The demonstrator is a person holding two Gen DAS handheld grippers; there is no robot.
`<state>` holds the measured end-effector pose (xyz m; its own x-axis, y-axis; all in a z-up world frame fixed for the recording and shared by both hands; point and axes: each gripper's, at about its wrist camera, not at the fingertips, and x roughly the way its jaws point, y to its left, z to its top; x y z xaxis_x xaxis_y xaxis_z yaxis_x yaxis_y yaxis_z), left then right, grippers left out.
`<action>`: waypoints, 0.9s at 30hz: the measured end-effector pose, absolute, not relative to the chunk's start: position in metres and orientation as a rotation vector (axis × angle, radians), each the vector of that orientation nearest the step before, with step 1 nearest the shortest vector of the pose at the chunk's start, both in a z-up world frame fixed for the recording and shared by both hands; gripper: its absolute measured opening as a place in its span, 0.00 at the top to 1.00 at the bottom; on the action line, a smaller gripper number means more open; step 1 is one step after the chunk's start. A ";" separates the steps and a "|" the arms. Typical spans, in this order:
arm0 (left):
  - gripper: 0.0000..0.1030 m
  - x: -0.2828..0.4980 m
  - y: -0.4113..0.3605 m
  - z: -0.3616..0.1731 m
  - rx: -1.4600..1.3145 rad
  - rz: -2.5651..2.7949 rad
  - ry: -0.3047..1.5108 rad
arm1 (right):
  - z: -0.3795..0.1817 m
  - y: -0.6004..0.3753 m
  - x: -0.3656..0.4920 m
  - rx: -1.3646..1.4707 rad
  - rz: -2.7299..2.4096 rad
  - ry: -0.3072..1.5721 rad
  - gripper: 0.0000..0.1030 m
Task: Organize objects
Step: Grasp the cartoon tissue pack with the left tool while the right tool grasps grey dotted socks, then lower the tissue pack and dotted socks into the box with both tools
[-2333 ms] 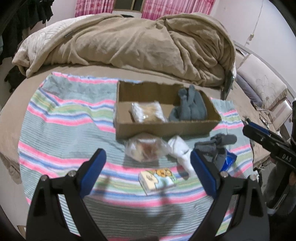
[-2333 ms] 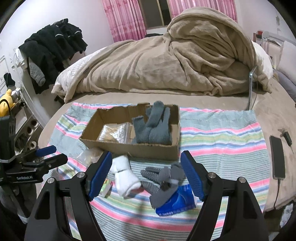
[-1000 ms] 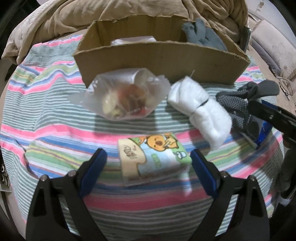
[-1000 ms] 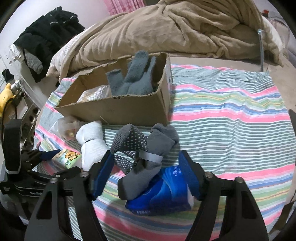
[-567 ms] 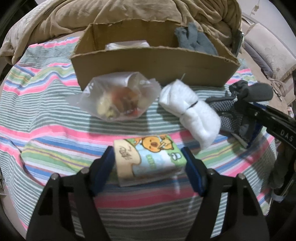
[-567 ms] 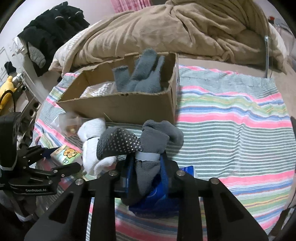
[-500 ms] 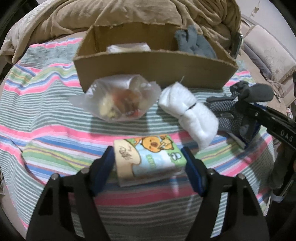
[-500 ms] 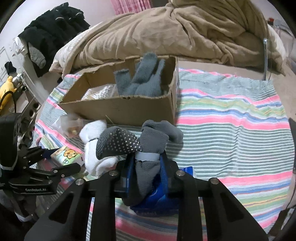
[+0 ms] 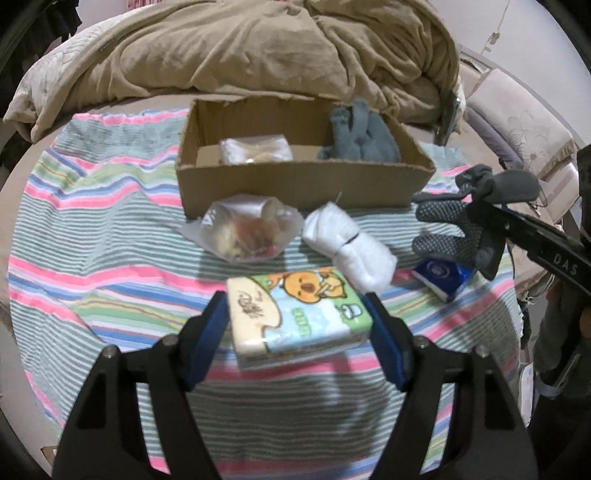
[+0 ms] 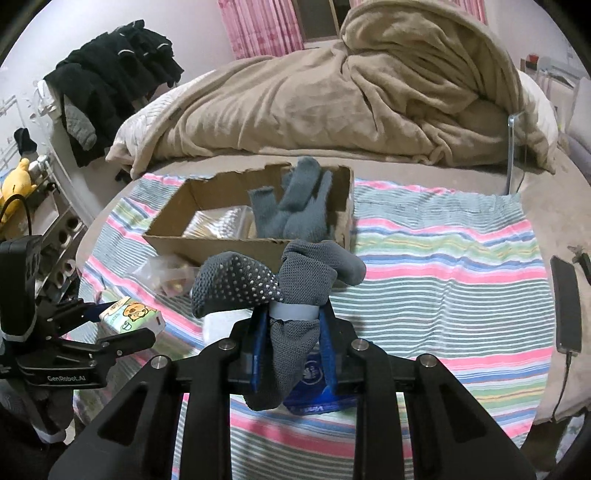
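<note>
Both hand-held grippers clamp loads: left hand-held gripper [image 9: 295, 325] on the tissue pack [image 9: 295, 314], right hand-held gripper [image 10: 293, 354] on the grey socks [image 10: 273, 284]. The cardboard box [image 9: 295, 181] sits at twelve o'clock, long axis crosswise, roughly equally near.

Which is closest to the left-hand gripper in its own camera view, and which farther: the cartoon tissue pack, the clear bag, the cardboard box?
1. Tissue pack, clamped in the left gripper.
2. Clear bag, beyond, on the striped cloth.
3. Cardboard box, farthest back.

beige duvet [image 10: 332, 103] | black clothes [image 10: 110, 74] | phone [image 10: 567, 306] | pink curtains [image 10: 258, 26]
</note>
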<state>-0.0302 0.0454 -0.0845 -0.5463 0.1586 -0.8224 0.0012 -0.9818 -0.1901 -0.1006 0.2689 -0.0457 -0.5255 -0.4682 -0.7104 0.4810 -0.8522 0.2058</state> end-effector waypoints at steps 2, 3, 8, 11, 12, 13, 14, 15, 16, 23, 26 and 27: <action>0.29 -0.027 0.044 -0.079 -1.428 2.685 -0.262 | -0.041 0.267 -0.098 1.078 -2.351 0.022 0.74; 0.29 -0.027 0.042 -0.075 -1.416 2.691 -0.264 | -0.038 0.266 -0.097 1.070 -2.351 0.022 0.74; 0.29 -0.025 0.035 -0.062 -1.365 2.720 -0.276 | -0.025 0.262 -0.095 1.036 -2.357 0.016 0.74; 0.29 -0.026 0.030 -0.056 -1.343 2.732 -0.283 | -0.019 0.259 -0.096 1.020 -2.357 0.015 0.74; 0.29 -0.026 0.028 -0.054 -1.336 2.736 -0.287 | -0.017 0.259 -0.096 1.016 -2.358 0.015 0.74; 0.29 -0.027 0.026 -0.053 -1.329 2.741 -0.289 | -0.016 0.257 -0.097 1.013 -2.358 0.015 0.74; 0.29 -0.028 0.024 -0.051 -1.324 2.745 -0.290 | -0.014 0.256 -0.098 1.011 -2.358 0.015 0.74; 0.29 -0.029 0.022 -0.050 -1.319 2.747 -0.292 | -0.013 0.255 -0.098 1.009 -2.358 0.015 0.74; 0.29 -0.030 0.020 -0.049 -1.314 2.751 -0.295 | -0.012 0.254 -0.099 1.006 -2.358 0.016 0.74; 0.29 -0.041 0.007 -0.043 -1.273 2.770 -0.312 | -0.002 0.239 -0.105 0.985 -2.354 0.030 0.74; 0.29 -0.048 0.002 -0.040 -1.253 2.775 -0.315 | 0.001 0.232 -0.110 0.976 -2.351 0.040 0.74; 0.29 -0.050 0.001 -0.040 -1.247 2.777 -0.315 | 0.002 0.229 -0.112 0.974 -2.350 0.042 0.74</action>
